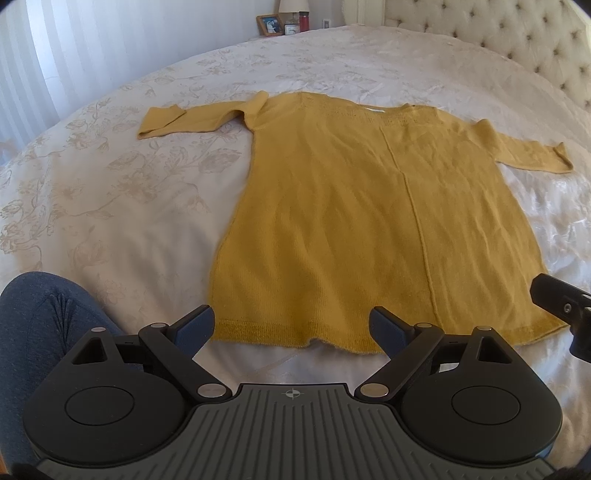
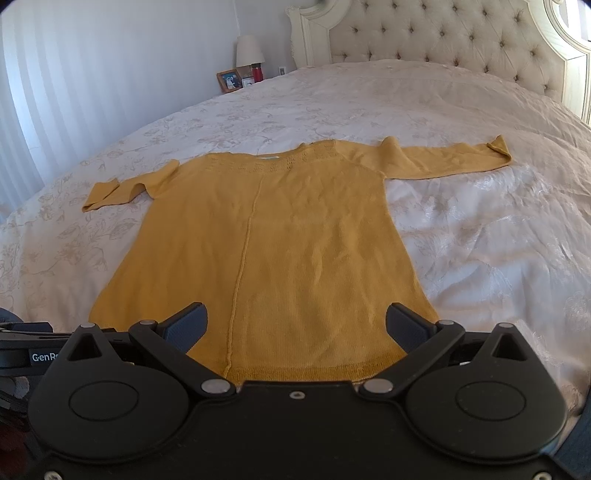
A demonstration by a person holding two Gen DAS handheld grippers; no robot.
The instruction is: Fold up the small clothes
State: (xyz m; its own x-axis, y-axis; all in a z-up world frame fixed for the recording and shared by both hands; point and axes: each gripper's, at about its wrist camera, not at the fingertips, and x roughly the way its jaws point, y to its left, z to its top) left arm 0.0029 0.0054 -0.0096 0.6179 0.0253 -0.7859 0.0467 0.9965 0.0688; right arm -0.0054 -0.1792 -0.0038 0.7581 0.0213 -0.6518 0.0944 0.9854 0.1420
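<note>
A mustard yellow knit sweater lies flat and spread out on the bed, neckline away from me, both sleeves stretched out sideways. It also shows in the right wrist view. My left gripper is open and empty, hovering over the left part of the bottom hem. My right gripper is open and empty, hovering over the right part of the hem. Part of the right gripper shows at the right edge of the left wrist view.
The bed has a cream floral bedspread and a tufted headboard at the far right. A nightstand holds a lamp, a photo frame and a red bottle. A blue-clad leg is near left.
</note>
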